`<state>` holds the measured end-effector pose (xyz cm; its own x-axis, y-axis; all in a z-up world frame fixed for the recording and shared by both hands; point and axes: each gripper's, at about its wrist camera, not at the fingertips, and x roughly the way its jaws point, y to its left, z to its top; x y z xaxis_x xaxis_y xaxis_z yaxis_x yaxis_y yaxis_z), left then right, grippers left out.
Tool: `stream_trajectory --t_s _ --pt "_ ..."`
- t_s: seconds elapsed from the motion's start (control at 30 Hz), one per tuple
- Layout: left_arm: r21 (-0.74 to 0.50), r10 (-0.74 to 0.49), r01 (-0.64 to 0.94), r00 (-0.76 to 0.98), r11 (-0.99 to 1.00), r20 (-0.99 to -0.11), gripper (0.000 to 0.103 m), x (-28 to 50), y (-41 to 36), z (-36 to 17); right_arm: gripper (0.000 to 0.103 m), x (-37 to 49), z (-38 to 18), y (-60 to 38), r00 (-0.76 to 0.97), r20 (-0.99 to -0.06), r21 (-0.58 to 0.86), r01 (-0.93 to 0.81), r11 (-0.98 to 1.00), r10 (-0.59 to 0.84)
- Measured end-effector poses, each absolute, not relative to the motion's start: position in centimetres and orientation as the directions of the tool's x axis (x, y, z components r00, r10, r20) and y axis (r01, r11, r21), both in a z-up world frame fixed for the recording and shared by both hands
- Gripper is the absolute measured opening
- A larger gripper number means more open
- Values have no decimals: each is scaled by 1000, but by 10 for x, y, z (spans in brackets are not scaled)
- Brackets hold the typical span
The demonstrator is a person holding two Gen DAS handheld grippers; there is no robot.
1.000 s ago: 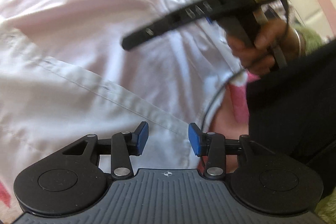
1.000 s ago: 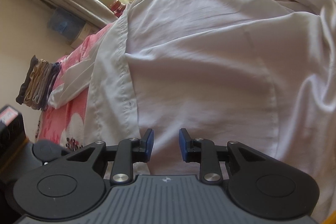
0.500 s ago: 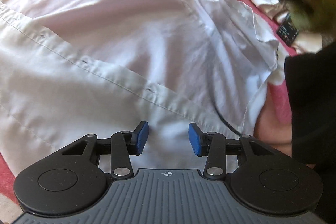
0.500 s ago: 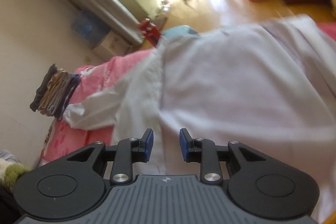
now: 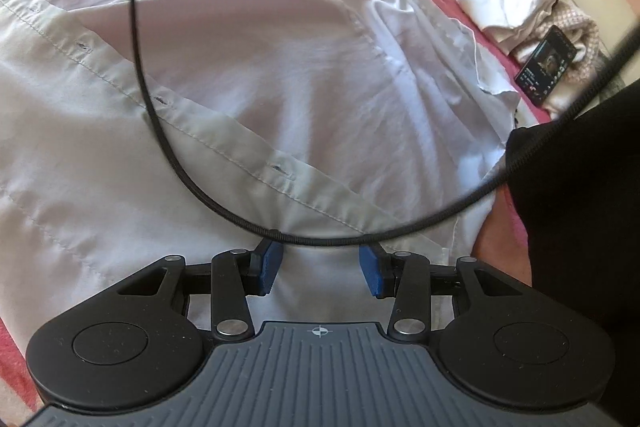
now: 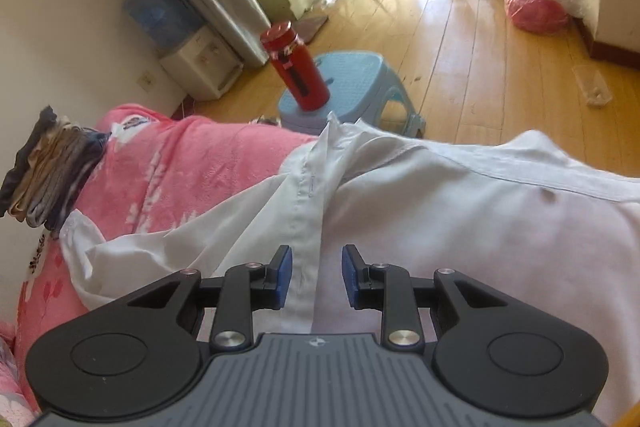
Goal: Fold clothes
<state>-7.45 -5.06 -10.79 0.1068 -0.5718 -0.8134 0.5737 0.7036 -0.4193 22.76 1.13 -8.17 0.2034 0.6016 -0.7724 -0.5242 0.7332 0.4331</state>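
Left and right wrist views, one moment of the fold. The white button-up shirt [image 5: 248, 75] lies spread over the pink floral blanket [image 6: 192, 171] on the bed, its buttonhole placket [image 5: 224, 139] running diagonally under your left gripper [image 5: 320, 267]. That gripper's jaws stand apart over the cloth, pinching nothing. Your right gripper [image 6: 316, 277] also stands spread and empty, straddling the placket strip [image 6: 304, 227] below the collar [image 6: 340, 139]; whether its pads touch the fabric cannot be told.

Risks, as a judgement: the black cable [image 5: 168, 155] sags across the shirt and crosses just in front of your left fingertips, so closing now could trap it with the cloth (or drag the fabric as it swings). A shallow pinch may take only the top layer and skew the fold. The red bottle [image 6: 296, 67] on the blue stool [image 6: 360, 83] stands just beyond the bed edge, where a swung sleeve could tip it.
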Motion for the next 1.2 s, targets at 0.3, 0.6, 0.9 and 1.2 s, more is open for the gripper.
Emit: stream_trajectory --t_s 0.3,0.6,0.9,1.2 --pt "-447 -596 563 104 695 -796 42 -74 -44 -109 1 224 -65 12 215 -727 452 -564 690 652" --pt "-472 -614 558 89 683 -784 42 -73 -43 -111 1 221 -75 -71 389 -697 498 -341 797 602" --pt "-476 -615 553 84 683 -784 42 -73 -44 -112 1 206 -96 -106 409 -704 522 -255 814 580" --pt "-480 -613 551 76 683 -786 42 -75 -45 -110 6 201 -84 -124 403 -687 568 -223 793 605"
